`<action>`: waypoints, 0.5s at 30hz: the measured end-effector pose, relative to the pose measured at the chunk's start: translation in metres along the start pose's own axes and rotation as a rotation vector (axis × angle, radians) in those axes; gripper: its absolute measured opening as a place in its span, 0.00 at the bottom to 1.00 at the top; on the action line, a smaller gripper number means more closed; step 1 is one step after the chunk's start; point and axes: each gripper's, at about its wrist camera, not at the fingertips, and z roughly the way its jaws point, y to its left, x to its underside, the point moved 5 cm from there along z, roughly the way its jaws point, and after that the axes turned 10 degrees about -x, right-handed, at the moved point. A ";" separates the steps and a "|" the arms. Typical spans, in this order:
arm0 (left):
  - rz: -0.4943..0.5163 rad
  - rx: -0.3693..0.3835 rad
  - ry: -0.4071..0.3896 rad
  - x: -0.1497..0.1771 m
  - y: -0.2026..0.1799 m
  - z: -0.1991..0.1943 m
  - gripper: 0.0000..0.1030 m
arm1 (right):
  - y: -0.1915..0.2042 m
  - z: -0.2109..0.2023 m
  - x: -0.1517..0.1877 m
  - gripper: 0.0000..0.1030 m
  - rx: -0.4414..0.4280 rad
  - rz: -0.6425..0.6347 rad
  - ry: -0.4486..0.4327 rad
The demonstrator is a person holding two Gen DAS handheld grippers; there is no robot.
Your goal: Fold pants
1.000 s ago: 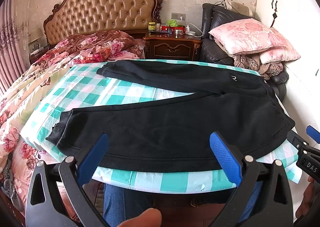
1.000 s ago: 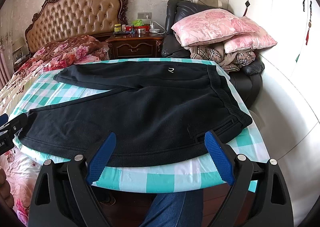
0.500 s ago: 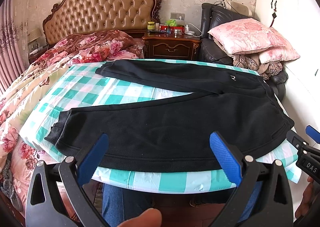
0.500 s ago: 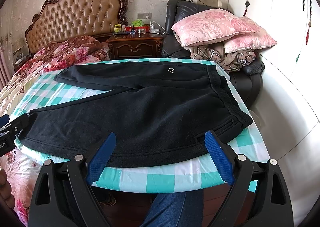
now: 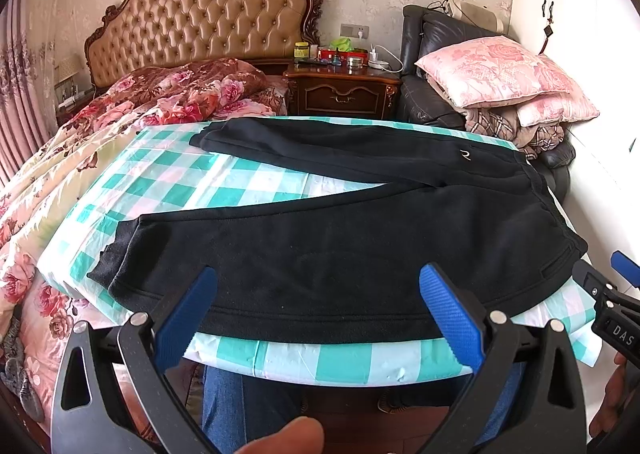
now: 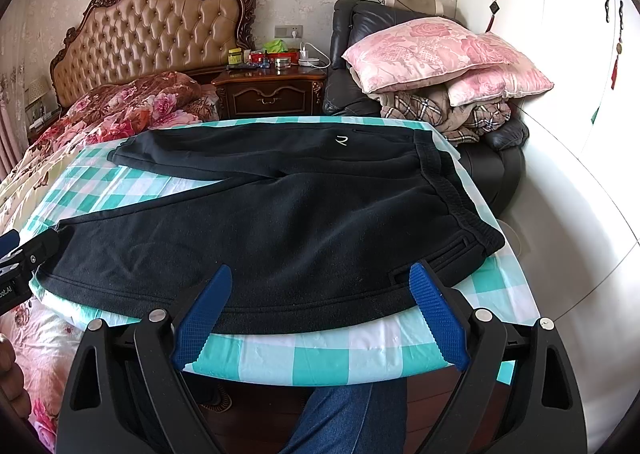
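Note:
Black pants (image 5: 340, 238) lie flat on a green-and-white checked cloth (image 5: 168, 190), legs spread apart toward the left and waistband at the right. They also show in the right wrist view (image 6: 280, 222). My left gripper (image 5: 320, 306) is open and empty, held just short of the near leg's front edge. My right gripper (image 6: 320, 306) is open and empty at the near edge, toward the waistband (image 6: 452, 190). The right gripper's tip shows at the left wrist view's right edge (image 5: 612, 294); the left gripper's tip shows at the right wrist view's left edge (image 6: 20, 258).
A bed with a floral quilt (image 5: 80, 142) lies left, against a tufted headboard (image 5: 200, 26). A wooden nightstand (image 5: 344, 90) with small items stands behind. A black armchair with pink pillows (image 5: 500, 70) is back right. A white wardrobe (image 6: 560, 54) is at right. The person's jeans (image 6: 352, 414) are below.
Both grippers have stayed open and nearly still; the views shift only slightly. The pants have not moved.

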 end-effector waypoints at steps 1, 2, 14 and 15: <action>0.000 -0.001 0.001 0.000 -0.001 0.000 0.99 | 0.000 0.000 0.000 0.85 0.000 0.000 0.000; 0.000 -0.001 0.001 0.000 -0.002 0.000 0.99 | 0.000 0.000 0.000 0.85 0.000 0.000 0.001; -0.001 0.001 0.004 0.001 -0.003 0.001 0.99 | -0.001 0.000 0.001 0.85 0.000 0.000 0.001; -0.001 0.002 0.004 0.001 -0.003 0.001 0.99 | 0.000 0.000 0.000 0.85 0.000 0.000 0.001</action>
